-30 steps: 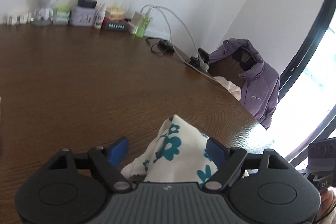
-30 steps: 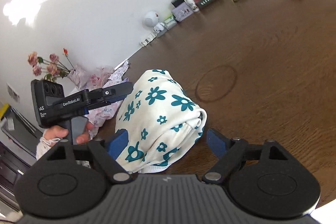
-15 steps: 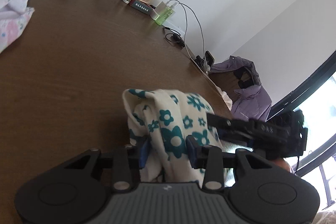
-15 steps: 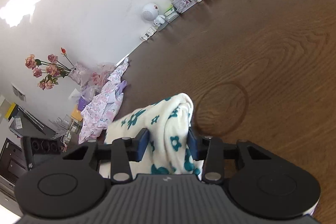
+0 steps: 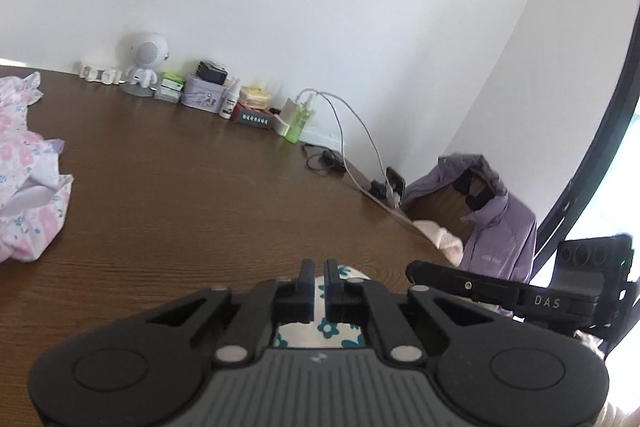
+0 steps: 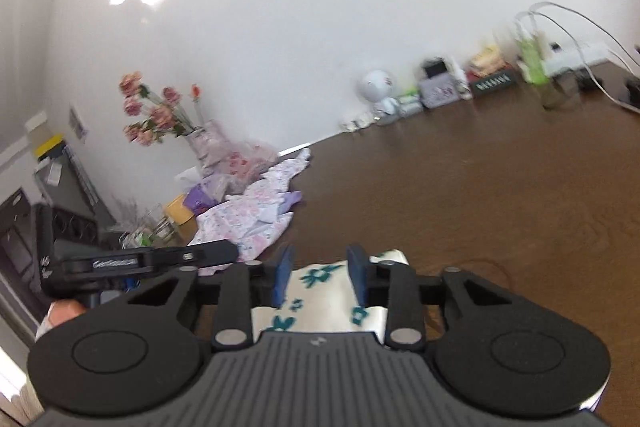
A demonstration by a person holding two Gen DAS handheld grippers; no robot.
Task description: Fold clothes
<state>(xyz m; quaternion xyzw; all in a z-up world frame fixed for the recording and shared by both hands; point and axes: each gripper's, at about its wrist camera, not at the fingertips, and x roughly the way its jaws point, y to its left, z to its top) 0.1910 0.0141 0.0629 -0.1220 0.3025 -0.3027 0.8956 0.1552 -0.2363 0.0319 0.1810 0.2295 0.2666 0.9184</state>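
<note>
A white garment with teal flowers (image 5: pixel 320 327) is held between both grippers over the brown table (image 5: pixel 180 195). My left gripper (image 5: pixel 319 269) is shut on its cloth, the fingers nearly touching. My right gripper (image 6: pixel 320 267) is shut on the same garment (image 6: pixel 320 301), with a thicker bunch of cloth between its blue pads (image 6: pixel 285 267). Most of the garment is hidden under the gripper bodies. Each gripper shows in the other's view, the right one (image 5: pixel 520 297) to the right and the left one (image 6: pixel 140 261) to the left.
A crumpled pink-flowered garment (image 5: pixel 24 183) lies on the table's left side, also in the right wrist view (image 6: pixel 256 211). Small items, a white figurine (image 5: pixel 144 67) and cables (image 5: pixel 352 131) line the wall. A purple jacket (image 5: pixel 492 227) hangs on a chair. A flower vase (image 6: pixel 204 143) stands far left.
Both grippers closed on the flowered garment and lifted it. Both cameras have tilted up towards the wall, so less of the garment shows.
</note>
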